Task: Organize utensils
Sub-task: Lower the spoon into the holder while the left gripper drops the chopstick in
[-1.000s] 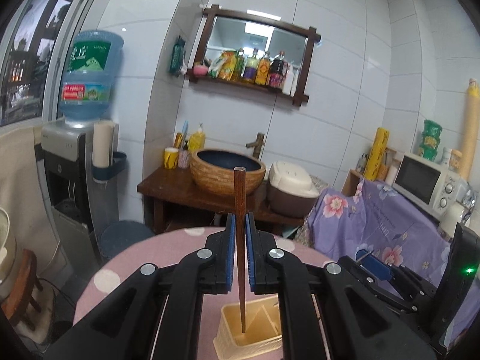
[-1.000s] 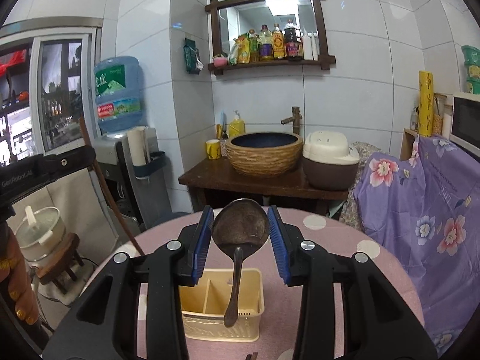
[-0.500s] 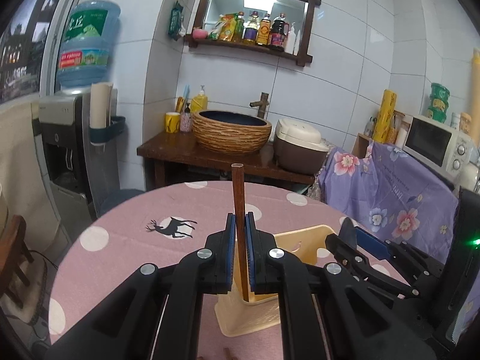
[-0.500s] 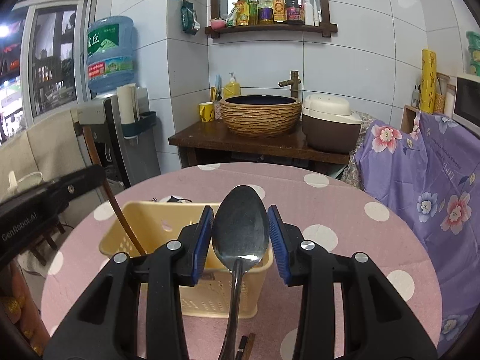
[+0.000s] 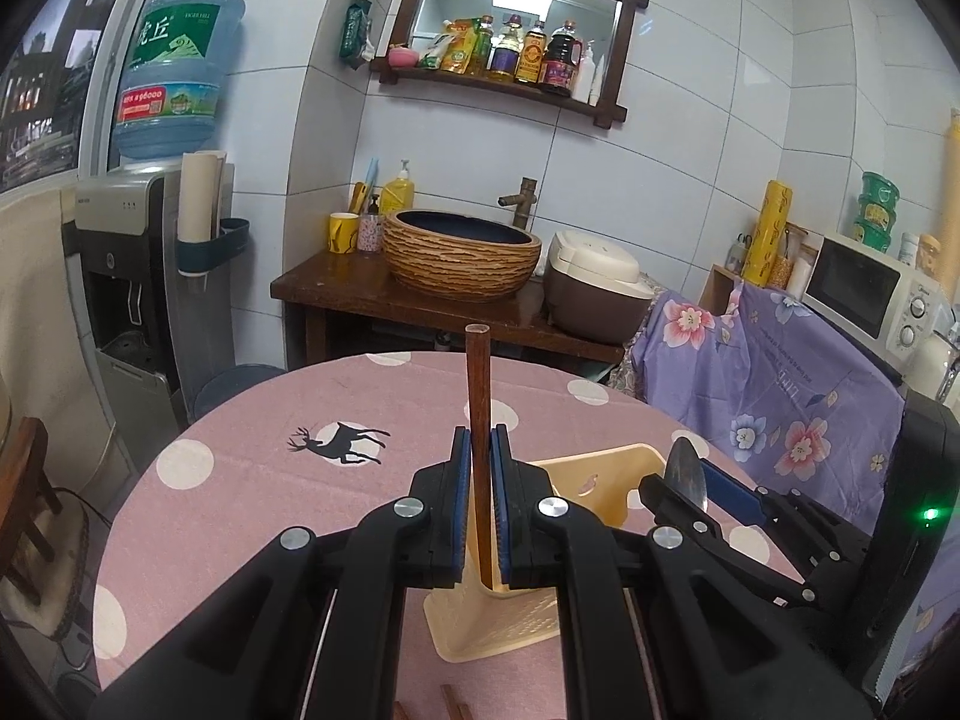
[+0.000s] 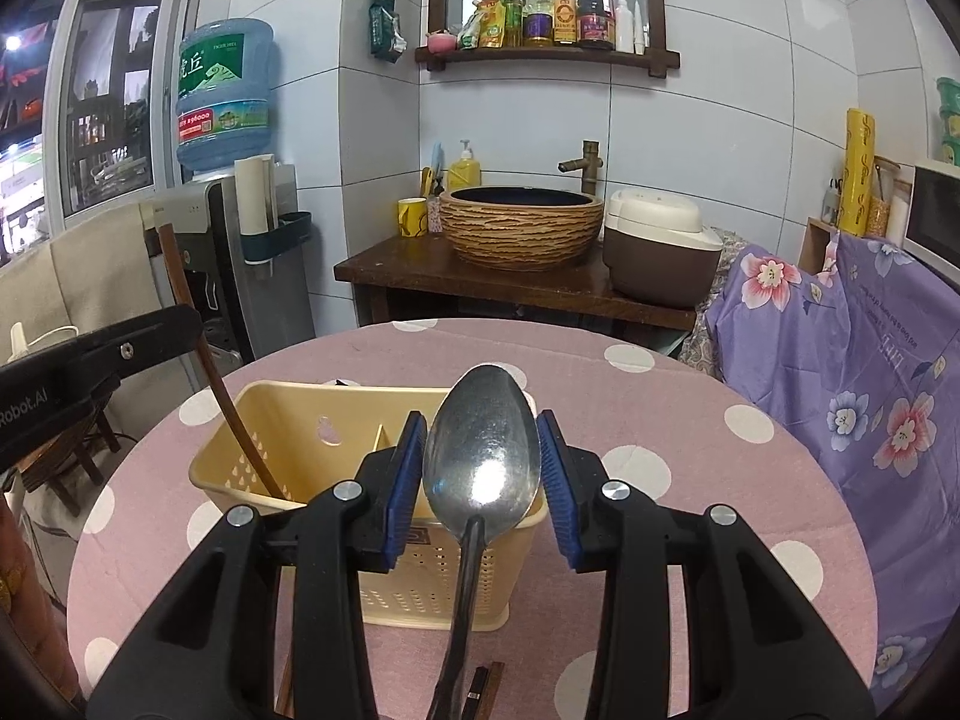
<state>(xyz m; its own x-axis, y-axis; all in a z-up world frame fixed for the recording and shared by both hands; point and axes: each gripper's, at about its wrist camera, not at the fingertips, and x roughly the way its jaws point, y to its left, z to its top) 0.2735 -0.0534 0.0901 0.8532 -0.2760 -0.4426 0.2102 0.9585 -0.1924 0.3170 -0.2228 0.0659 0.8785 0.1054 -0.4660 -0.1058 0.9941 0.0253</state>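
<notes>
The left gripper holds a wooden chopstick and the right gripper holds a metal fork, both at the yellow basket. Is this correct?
Not quite: the right gripper holds a metal spoon, not a fork, as the right wrist view shows. The left gripper does hold a wooden chopstick at the yellow basket.

A round table under a pink polka-dot cloth (image 5: 240,480), printed with a black deer (image 5: 339,441), fills the foreground of a white-tiled kitchen. Behind it, a woven-pattern basin (image 5: 462,258) with a bamboo-style tap (image 5: 522,201) sits on a dark wooden stand beside a rice cooker (image 5: 597,285). A water dispenser (image 5: 129,276) carries a blue bottle (image 5: 177,75). Condiment bottles line the mirror shelf (image 5: 510,81); a microwave (image 5: 870,294) stands above floral purple fabric (image 5: 780,384).
</notes>
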